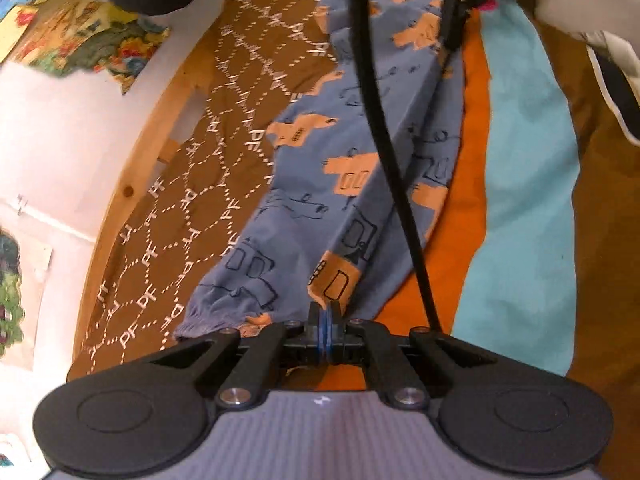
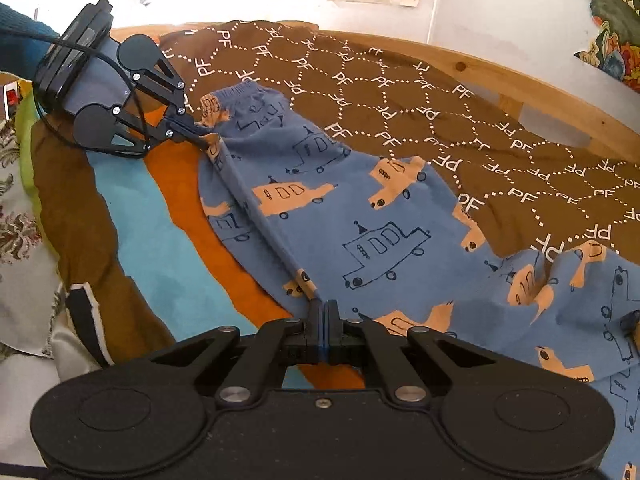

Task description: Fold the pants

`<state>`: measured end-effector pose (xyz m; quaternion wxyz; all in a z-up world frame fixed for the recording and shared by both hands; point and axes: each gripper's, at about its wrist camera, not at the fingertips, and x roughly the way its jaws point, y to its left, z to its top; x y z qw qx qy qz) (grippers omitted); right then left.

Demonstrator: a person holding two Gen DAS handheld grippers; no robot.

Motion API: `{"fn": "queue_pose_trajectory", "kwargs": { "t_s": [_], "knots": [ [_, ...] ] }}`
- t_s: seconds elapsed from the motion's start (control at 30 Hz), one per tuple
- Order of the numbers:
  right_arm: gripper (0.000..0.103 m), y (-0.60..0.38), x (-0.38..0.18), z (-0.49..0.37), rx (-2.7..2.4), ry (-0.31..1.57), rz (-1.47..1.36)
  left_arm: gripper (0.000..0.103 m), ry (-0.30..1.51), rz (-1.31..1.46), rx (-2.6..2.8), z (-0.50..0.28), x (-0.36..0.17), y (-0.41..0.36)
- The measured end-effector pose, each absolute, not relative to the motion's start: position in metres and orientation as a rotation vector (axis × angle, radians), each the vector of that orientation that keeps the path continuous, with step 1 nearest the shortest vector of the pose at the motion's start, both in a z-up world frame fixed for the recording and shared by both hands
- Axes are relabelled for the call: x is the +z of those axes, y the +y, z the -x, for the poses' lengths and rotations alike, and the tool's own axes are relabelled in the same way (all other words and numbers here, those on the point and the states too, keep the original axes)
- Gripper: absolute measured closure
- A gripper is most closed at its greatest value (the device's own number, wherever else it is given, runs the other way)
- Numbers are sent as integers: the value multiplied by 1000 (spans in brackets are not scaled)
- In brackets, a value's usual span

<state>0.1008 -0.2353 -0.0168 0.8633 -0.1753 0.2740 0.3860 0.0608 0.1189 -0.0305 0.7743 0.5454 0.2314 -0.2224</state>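
Blue children's pants (image 2: 360, 216) printed with orange and outlined vehicles lie on a brown bedspread; they also show in the left wrist view (image 1: 344, 168). My left gripper (image 1: 325, 309) is shut on the pants' fabric near a leg cuff; it also shows in the right wrist view (image 2: 202, 140), pinching the same edge. My right gripper (image 2: 323, 307) is shut on the pants' edge further along, toward the waist; it appears at the top of the left wrist view (image 1: 452, 46). The edge between the two grippers is pulled into a taut ridge.
The brown bedspread (image 2: 400, 100) with white "PF" pattern lies on a bed with a wooden frame (image 2: 520, 76). An orange and light blue blanket (image 1: 520, 184) lies beside the pants. A black cable (image 1: 384, 152) crosses the left wrist view. A wall with pictures is behind.
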Motion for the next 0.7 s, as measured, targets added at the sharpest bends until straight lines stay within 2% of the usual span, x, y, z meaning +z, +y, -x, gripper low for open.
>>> {"fn": "queue_pose_trajectory", "kwargs": {
  "t_s": [0.1,0.13,0.17,0.27,0.33,0.37,0.4,0.43,0.47,0.53,0.6,0.7],
  "knots": [
    [103,-233,-20,-99,807,573,390,101,538,-1199,-506,-57,-35,118],
    [103,-232,-22,-98,801,570,404,96,547,-1221,-518,-55,-39,117],
    [101,-232,-24,-98,803,577,411,95,548,-1242,-524,-53,-42,116],
    [93,-237,-19,-101,811,595,382,89,564,-1228,-536,-52,-39,114],
    [68,-248,-8,-104,786,608,348,57,583,-1176,-529,-53,-29,115],
    [63,-256,-3,-104,770,609,329,48,595,-1131,-517,-53,-22,114],
    [52,-265,3,-104,751,609,307,35,610,-1062,-506,-56,-14,112],
    [38,-276,10,-104,726,607,287,28,620,-988,-500,-58,-5,110],
    [31,-288,16,-103,693,606,272,27,626,-903,-487,-62,3,106],
    [9,-312,23,-103,614,607,248,19,627,-735,-463,-75,16,95],
    [1,-337,25,-104,516,612,205,10,618,-592,-449,-89,22,76],
    [1,-372,25,-112,339,622,77,5,569,-385,-471,-107,32,29]
  ]
}}
